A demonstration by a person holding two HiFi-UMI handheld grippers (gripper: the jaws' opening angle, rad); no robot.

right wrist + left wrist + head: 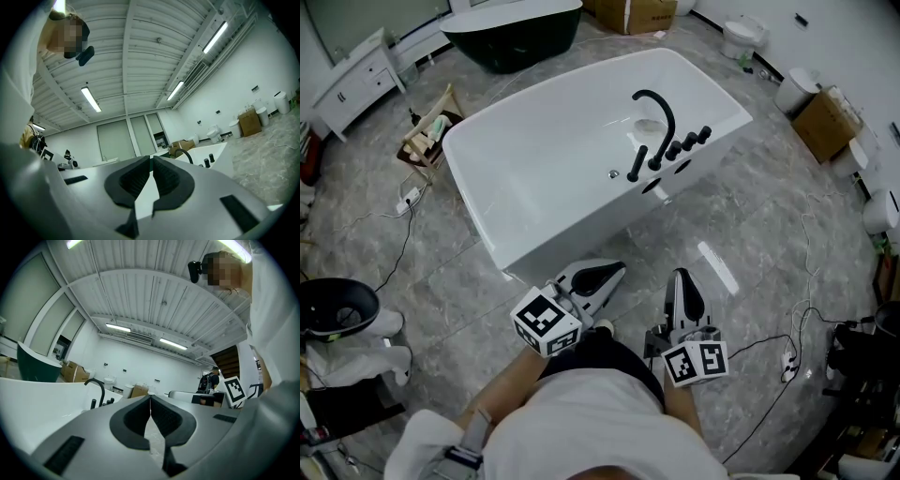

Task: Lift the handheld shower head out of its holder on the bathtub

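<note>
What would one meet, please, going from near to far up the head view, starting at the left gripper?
Left gripper → white tub → black spout → green tub.

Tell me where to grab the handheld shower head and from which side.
Probably its slim black stem. The handheld shower head stands near upright at the end of the fittings row on the bathtub rim, the spout close beside it. Bring the right claw, opened, from the floor side and pull up.
</note>
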